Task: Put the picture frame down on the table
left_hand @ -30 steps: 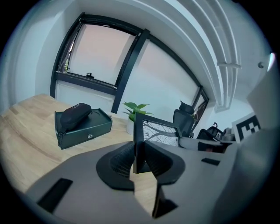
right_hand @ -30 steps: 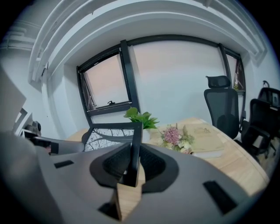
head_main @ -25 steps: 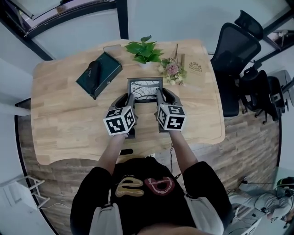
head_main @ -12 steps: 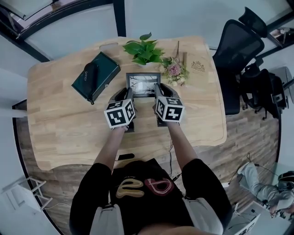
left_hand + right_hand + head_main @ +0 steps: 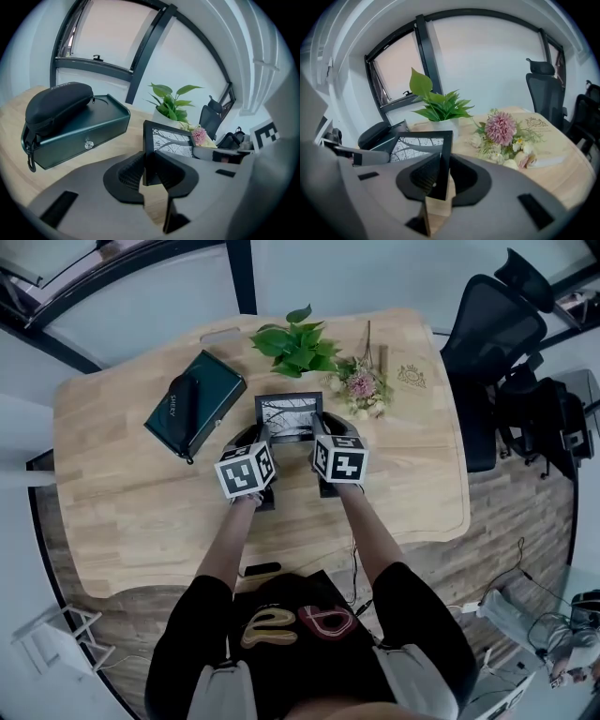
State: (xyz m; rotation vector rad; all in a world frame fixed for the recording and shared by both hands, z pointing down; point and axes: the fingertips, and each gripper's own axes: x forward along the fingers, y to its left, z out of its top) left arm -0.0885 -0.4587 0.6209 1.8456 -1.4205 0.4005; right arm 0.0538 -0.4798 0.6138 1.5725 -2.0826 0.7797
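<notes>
fingers [image 5: 125, 174] grip black picture frame [image 5: 289, 415] showing pale branches

Between our tools, the picture frame [image 5: 290, 416] has a black border, and its print is white with dark branching lines. The left gripper [image 5: 264, 434] and right gripper [image 5: 317, 430] are grey with black ribbed pads and white faces bearing black squares. Under them the table [image 5: 122, 493] is pale wood grain. Left of the left gripper we see a dark green box [image 5: 202, 399] topped by a black case [image 5: 178, 395]. Ahead, a plant [image 5: 295, 341] has green leaves. Right of it, the flowers [image 5: 361, 385] are pink and cream.
</notes>
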